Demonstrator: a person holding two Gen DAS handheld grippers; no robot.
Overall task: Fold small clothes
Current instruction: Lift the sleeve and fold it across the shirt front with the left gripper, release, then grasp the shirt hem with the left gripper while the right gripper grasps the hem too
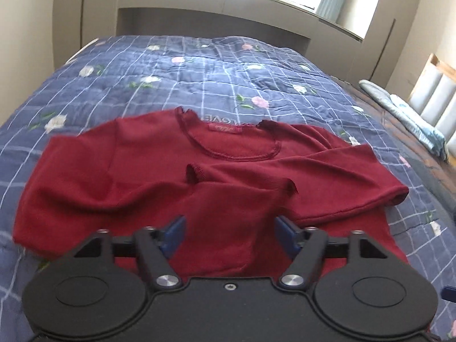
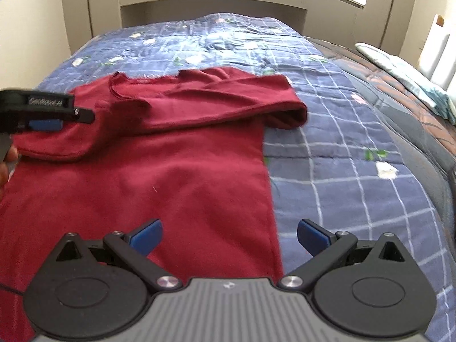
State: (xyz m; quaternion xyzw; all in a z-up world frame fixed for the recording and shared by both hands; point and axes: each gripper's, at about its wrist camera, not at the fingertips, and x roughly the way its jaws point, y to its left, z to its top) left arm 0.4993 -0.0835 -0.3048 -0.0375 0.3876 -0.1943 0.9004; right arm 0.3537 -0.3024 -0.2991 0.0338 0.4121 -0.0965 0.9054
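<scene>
1 red shirt (image 1: 159, 176) on 1 quilt (image 1: 199, 79).

The red top (image 1: 159, 176) is soft, matt knit cloth with rough, frayed-looking stitched edges at neck and cuffs. It lies on a quilt (image 1: 216, 82) of matt, puckered, stitched cotton-like fabric. The left claw (image 1: 228, 233) has matt black plastic arms, shiny metal pivot bolts and smooth blue pads (image 1: 175, 232); the right claw (image 2: 229, 235) adds a ribbed grey plastic body.
</scene>
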